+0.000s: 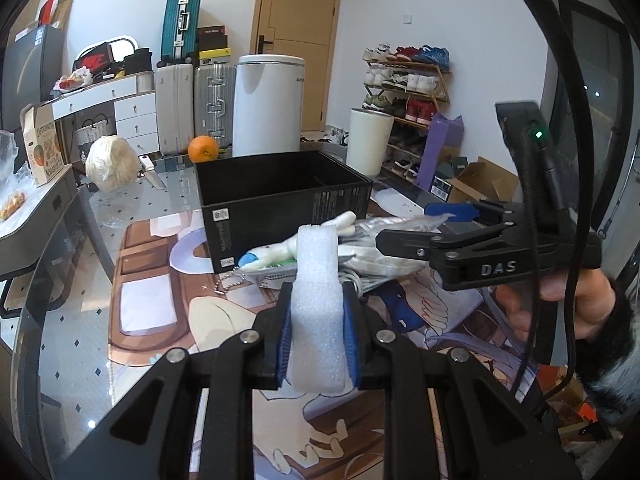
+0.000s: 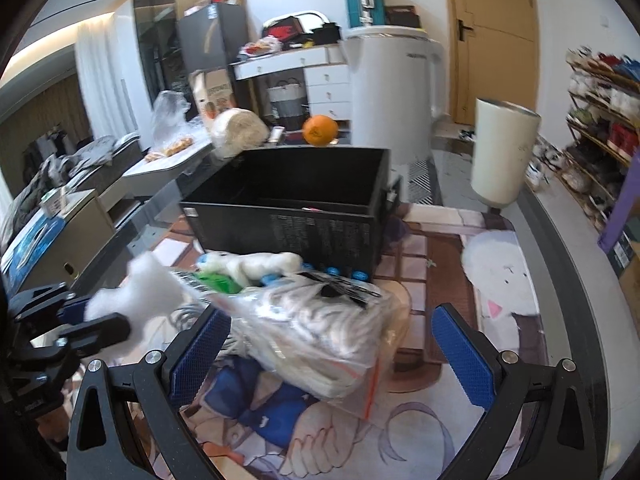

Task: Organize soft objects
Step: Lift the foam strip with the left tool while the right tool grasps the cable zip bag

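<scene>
My left gripper (image 1: 318,328) is shut on a folded strip of white foam (image 1: 318,280), held upright above the printed mat; the same white foam (image 2: 132,300) shows blurred at the left of the right wrist view. An open black box (image 1: 280,196) stands just beyond it, also seen as the black box (image 2: 296,208) from the right. My right gripper (image 2: 328,344) stands open around a clear plastic bag of white cord (image 2: 320,328), its pads apart from the bag. A small white plush toy (image 2: 248,266) with blue tips lies against the box; in the left view this plush toy (image 1: 280,252) sits behind the foam.
An orange (image 1: 204,149), a white yarn ball (image 1: 110,162) and a knife (image 1: 152,172) lie on the glass table (image 1: 60,320) behind the box. A cream cylinder (image 2: 502,156) stands at the right. Suitcases, a white bin and a shoe rack line the far wall.
</scene>
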Demonstrator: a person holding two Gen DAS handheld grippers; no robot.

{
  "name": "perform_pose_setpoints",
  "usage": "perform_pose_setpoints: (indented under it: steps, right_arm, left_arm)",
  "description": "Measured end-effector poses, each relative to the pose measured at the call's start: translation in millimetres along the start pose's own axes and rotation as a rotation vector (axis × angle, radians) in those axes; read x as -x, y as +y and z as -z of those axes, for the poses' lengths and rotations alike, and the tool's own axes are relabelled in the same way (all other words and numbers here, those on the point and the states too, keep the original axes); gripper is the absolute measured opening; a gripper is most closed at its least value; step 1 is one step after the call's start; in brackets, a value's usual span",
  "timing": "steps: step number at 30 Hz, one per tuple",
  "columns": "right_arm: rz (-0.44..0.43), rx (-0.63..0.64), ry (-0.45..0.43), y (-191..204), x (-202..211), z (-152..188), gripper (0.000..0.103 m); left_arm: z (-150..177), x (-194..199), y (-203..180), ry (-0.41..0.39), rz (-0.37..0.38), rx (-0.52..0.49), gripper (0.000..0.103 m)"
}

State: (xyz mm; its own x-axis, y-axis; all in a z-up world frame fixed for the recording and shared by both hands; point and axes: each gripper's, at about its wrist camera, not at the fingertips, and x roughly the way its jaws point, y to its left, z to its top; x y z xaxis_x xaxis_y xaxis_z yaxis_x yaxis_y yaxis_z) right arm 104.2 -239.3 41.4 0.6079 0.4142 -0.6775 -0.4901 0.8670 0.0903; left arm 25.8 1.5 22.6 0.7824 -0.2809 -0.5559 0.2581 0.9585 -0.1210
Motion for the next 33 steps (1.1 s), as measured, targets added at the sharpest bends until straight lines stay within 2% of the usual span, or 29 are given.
perform_pose_setpoints:
  steps: [8,14,20,30,33]
  right_arm:
    - [0.063,-0.068,0.019,-28,11,15,0.102]
    - [-0.007,-0.058,0.013,-19,13,15,0.102]
    - [-0.022,-0.059,0.003,-5,-2,4,0.102]
    - [0.064,-0.139,0.004,-21,-12,-4,0.102]
    - [0.066,-0.143,0.016,-25,-18,-7,0.102]
  left_arm:
    - [-5,5,5,-0.023,-0.008,0.014,0.02]
    - [-9,4,6,-0.031,-0.015,0.018,0.02]
    - [-14,4,7,-0.037,-0.022,0.017,0.02]
    - [-17,-3,13,-0.027,-0.03,0.024,0.02]
    - [-19,-7,16,-0.028,-0.028,0.03,0.02]
